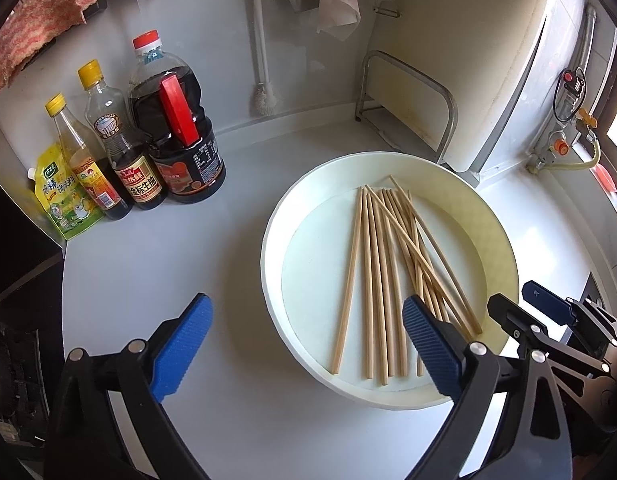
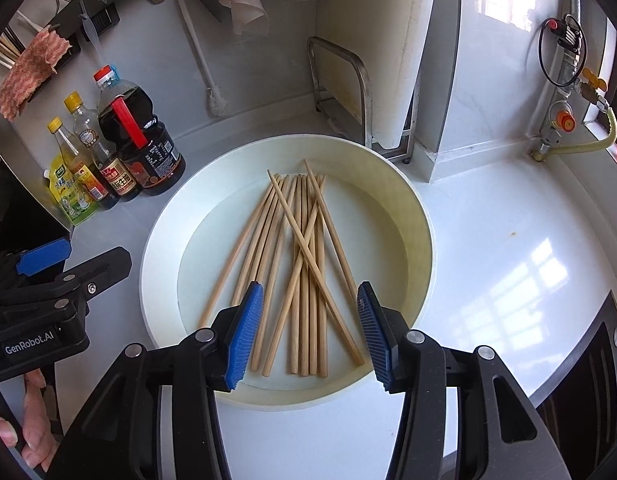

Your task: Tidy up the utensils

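In the left wrist view, the left tongs [image 1: 304, 344] stand spread wide with nothing between the blue pads; one pad hangs over the white desk [image 1: 156, 272] at lower left, the other over the round white tray [image 1: 504, 240] right of centre. Inside the tray lies a loose bundle of wooden chopsticks [image 1: 384, 276], mostly side by side, a few crossing at a slant. The right tongs [image 1: 548, 312] show at the right edge, just beside the tray rim. At the upper left of the desk stand three sauce bottles [image 1: 148, 140] and a yellow seasoning pouch [image 1: 60, 196].

In the right wrist view, the right tongs [image 2: 308, 332] are about half open over the near part of the tray [image 2: 420, 240], gripping nothing; the chopsticks [image 2: 304, 264] lie below and between the pads, untouched. The left tongs [image 2: 64, 264] sit at the left edge, held by a hand [image 2: 32, 424]. The bottles [image 2: 128, 140] cluster at upper left.
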Tool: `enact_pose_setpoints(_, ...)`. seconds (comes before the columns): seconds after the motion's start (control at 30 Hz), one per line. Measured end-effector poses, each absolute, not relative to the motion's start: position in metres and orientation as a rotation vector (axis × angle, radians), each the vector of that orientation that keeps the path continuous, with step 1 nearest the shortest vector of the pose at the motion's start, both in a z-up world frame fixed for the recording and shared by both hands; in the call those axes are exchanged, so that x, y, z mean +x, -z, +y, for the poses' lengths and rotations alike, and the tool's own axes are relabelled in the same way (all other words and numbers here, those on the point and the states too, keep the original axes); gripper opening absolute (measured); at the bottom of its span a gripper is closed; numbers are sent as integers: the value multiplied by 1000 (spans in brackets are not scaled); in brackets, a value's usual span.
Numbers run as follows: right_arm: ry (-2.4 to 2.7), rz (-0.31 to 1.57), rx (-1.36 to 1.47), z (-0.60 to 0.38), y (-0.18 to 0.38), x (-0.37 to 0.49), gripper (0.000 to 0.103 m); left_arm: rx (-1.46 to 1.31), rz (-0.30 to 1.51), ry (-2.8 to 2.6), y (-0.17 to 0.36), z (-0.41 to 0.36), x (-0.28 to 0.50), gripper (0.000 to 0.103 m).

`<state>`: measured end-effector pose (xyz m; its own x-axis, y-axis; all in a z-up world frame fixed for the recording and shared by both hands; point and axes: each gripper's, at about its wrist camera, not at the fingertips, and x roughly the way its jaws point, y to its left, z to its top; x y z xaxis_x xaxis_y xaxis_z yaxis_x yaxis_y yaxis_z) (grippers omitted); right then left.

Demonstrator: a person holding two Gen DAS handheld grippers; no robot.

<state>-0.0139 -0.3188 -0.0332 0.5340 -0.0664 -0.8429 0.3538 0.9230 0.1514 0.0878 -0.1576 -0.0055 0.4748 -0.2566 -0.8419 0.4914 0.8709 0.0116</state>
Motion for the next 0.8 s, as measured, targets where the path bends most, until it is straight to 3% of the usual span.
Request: enact_pose_setpoints(0.8,260,983,321,-317,33,-17,47,262,988,444,7,-155,91,95)
